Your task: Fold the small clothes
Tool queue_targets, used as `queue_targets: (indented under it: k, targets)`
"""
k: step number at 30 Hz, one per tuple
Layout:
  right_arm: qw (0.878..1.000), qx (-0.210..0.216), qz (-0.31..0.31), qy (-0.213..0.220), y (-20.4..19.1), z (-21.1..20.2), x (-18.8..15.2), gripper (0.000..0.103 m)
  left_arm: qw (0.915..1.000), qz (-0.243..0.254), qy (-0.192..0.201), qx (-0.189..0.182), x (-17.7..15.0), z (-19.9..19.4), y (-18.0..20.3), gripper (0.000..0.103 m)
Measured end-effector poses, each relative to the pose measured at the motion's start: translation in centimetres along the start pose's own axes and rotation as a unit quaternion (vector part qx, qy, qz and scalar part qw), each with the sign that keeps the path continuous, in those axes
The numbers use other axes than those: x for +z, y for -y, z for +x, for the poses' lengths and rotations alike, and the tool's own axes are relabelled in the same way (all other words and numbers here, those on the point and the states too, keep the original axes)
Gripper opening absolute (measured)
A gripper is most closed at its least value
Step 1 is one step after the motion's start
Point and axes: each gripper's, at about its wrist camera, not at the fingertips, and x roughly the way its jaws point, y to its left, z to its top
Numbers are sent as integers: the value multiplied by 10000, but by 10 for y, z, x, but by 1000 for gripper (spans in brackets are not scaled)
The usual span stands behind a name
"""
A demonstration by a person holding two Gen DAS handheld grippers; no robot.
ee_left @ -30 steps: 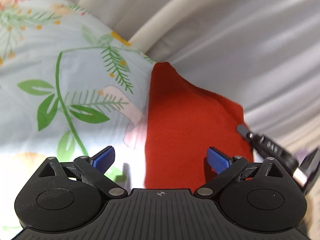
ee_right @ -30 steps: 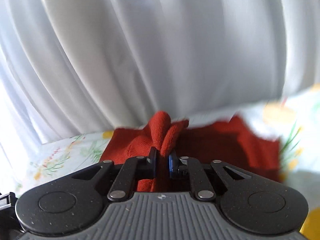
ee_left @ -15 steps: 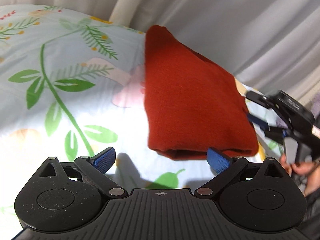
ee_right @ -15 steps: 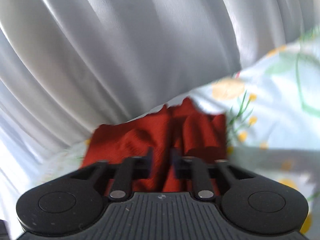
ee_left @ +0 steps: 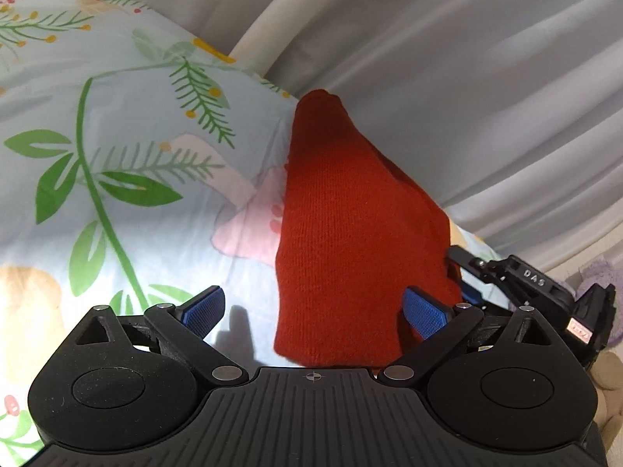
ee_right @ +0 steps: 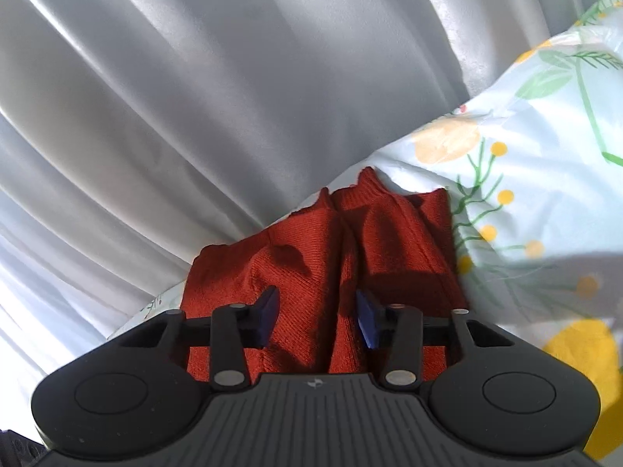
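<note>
Evidently, the red knit garment [ee_right: 335, 272] has just been released: the right gripper [ee_right: 317, 317], clamped on a fold a second ago, is parted and now narrowing again, with cloth between its pads unpinched. The garment is laid folded on the floral bedsheet [ee_left: 117, 179] near the curtain [ee_left: 467, 78]. The left gripper [ee_left: 317, 309] is held wide open, empty, at the garment's near edge.

white letters "DAS" on the black body of the right gripper [ee_left: 467, 288] as seen from the left wrist, small pale label [ee_left: 580, 329] on the same body, its print too small to read
</note>
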Motion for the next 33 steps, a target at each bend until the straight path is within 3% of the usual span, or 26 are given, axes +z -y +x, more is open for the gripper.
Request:
queue_targets:
  k: [4,5,7,8,10,12,15,19,20,23,26,28,30,33]
  targets:
    - [9984,268,274,-420,6,23,-1,44,9957,-689,-194,-584,8,25,-9,101]
    - [9979,334,375,-414,8,27,0,44,9921,-910,-283,-811,7,29,-12,101]
    - [9979,398,361,-353,5,34,3,42,9900,-1054,-319,-879,4,30,-13,101]
    - [9988,311,172,-341,-1,37,3,37,9913,-936,-310,-870,4,29,-12,101]
    - [9980,-81,-560,-264,-21,42,1,14,9946,-700,-317,-698,2,24,-10,101]
    - [9892,-500,-1372,-145,-45,41,-4,11,9976,-413,-307,-463,-1,15,-7,101]
    - [9581,-1030,-2647,378,-81,20,-14,10,9994,151,-213,-228,-10,-3,0,101]
    - [9334,-1589,-3080,928,-85,-2,-16,10,9956,917,-203,0,-32,-9,19,101]
    - [9345,-1722,-3000,842,-77,3,-14,11,9933,1123,-247,139,-36,-4,25,101]
    - [9635,-1563,-2160,225,-42,22,-9,18,9885,1383,-383,468,-43,10,29,101]
    - [9817,-1019,-1538,483,-27,-8,-10,26,9878,1384,-380,597,-44,15,26,101]
    - [9887,-640,-1123,762,-20,-38,-16,51,9879,1357,-278,694,-43,15,25,101]
    - [9927,-362,-634,957,-5,-72,-29,63,9878,1340,-247,752,-42,16,26,101]
    - [9972,-226,-150,701,4,-93,-53,63,9858,1424,-229,857,-43,19,33,101]
